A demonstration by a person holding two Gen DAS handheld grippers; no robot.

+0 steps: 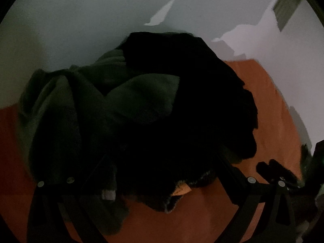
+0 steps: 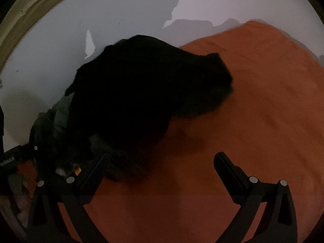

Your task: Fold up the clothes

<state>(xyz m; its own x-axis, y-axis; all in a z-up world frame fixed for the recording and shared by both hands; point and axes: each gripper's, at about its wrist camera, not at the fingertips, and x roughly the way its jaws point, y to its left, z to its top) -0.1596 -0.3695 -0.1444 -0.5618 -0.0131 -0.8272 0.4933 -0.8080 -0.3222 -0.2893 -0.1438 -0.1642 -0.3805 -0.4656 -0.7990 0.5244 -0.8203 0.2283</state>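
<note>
One orange-red bed cover (image 2: 253,101) filled the lower part of both views, with a pale wall (image 1: 81,20) behind it. Two garments lay heaped on it: one black garment (image 2: 141,85) and one dark green garment (image 1: 81,105), the black one draped partly over the green. In the left wrist view the heap sat directly ahead of the left gripper (image 1: 162,174) and between its fingers, which stood wide apart, their tips lost against the dark cloth, so contact could not be told. One small orange tag (image 1: 180,191) showed at the heap's near edge, between the fingers. In the right wrist view the right gripper (image 2: 162,162) had its two fingers spread apart over bare cover; the black garment's edge lay at the left fingertip (image 2: 103,162), while the right fingertip stood clear of it. Open cover stretched ahead and right of those fingers to the bed's far edge.
</note>
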